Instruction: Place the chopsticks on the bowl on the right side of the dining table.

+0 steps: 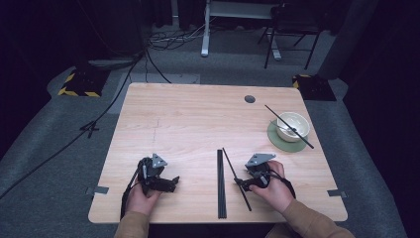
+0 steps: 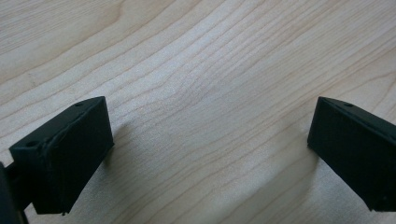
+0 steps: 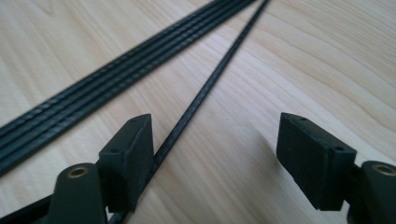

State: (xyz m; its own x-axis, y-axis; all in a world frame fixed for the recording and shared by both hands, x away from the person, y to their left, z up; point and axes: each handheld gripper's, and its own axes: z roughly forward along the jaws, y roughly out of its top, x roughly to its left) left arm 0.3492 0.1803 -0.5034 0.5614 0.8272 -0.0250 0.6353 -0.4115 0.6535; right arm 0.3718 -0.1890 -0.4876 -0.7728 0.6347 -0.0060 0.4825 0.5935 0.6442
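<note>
Several black chopsticks (image 1: 221, 184) lie side by side in a straight bundle near the table's front edge. A single black chopstick (image 1: 233, 171) lies slanted just right of them. My right gripper (image 1: 241, 183) is open around this single chopstick (image 3: 205, 88), which runs between the jaws close against the left one while the right jaw stands well clear. The bundle (image 3: 107, 88) passes to the left of that gripper (image 3: 217, 144). Over bare wood at the front left, my left gripper (image 1: 171, 184) rests open and empty (image 2: 210, 130). Another chopstick (image 1: 277, 117) lies across a white bowl (image 1: 297, 121).
The bowl stands on a round green coaster (image 1: 277, 142) at the right side of the wooden table (image 1: 198, 114). A small dark round hole (image 1: 249, 99) sits near the far edge. Cables and chair legs lie on the floor beyond.
</note>
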